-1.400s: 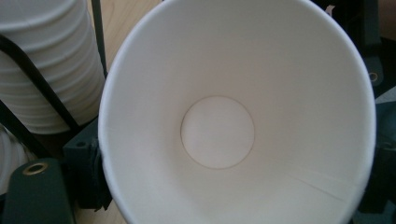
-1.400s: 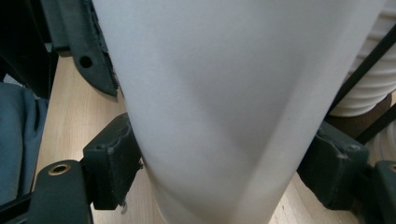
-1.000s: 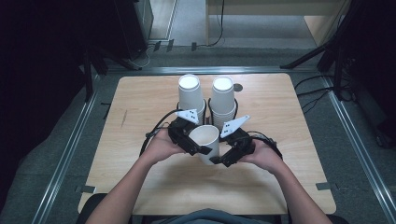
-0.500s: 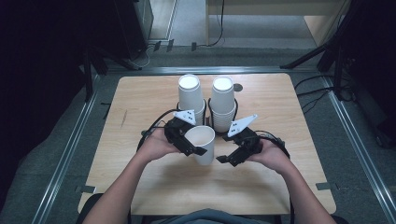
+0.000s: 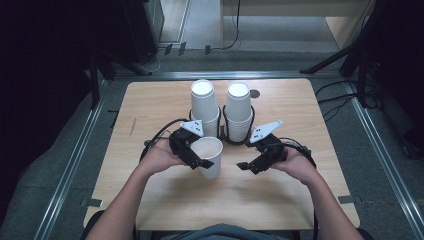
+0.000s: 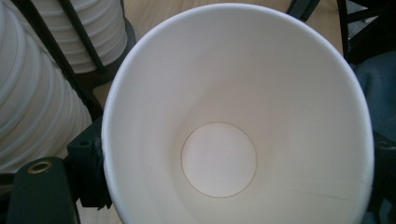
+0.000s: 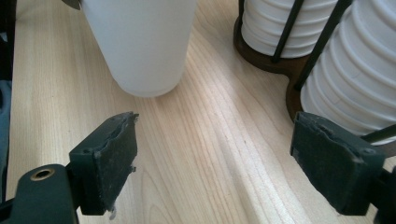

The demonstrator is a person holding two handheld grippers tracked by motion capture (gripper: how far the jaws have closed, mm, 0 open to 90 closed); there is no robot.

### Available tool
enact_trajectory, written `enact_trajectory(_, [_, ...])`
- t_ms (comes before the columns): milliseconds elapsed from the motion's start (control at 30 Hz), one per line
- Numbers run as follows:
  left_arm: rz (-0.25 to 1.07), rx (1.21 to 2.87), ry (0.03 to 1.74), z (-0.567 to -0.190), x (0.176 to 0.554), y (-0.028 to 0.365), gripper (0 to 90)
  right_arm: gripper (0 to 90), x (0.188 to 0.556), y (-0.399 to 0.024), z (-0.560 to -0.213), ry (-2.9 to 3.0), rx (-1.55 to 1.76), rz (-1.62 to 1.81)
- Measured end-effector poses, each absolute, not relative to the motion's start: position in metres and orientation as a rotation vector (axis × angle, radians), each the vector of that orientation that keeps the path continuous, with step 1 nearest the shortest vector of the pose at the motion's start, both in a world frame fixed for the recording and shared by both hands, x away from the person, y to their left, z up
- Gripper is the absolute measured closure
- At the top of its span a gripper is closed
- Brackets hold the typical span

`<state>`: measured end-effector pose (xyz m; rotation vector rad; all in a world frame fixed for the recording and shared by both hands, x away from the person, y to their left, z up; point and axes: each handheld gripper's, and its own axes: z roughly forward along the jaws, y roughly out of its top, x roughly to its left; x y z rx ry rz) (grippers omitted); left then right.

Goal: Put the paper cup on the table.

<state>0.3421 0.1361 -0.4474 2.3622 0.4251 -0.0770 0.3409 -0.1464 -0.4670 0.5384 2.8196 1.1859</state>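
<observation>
Tabletop (image 5: 150, 110), mid-front: one cup separated from stacks.
Left claw (image 5: 197, 160) clamps paper cup (image 5: 209, 155) upright; right claw (image 5: 248, 166) wide apart, empty; two racked stacks (image 5: 239, 112) behind remain; placement pending.

A matt white paper cup (image 5: 210, 156) had a smooth inside. The counter (image 5: 150, 110) was pale wood with fine grain and a low sheen. Each hand-held gripper's black pads (image 7: 112, 158) looked like worn, rough-edged rubber, perhaps plastic. The stacked cups (image 5: 239, 111) were ribbed white paper.
</observation>
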Motion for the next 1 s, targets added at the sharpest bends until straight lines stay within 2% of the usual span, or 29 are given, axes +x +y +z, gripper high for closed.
enact_trajectory(1000, [-0.032,2.313,0.573,-0.449,0.342,0.193,11.5,17.2,0.359,-0.167,-0.469,2.792,0.596,1.212])
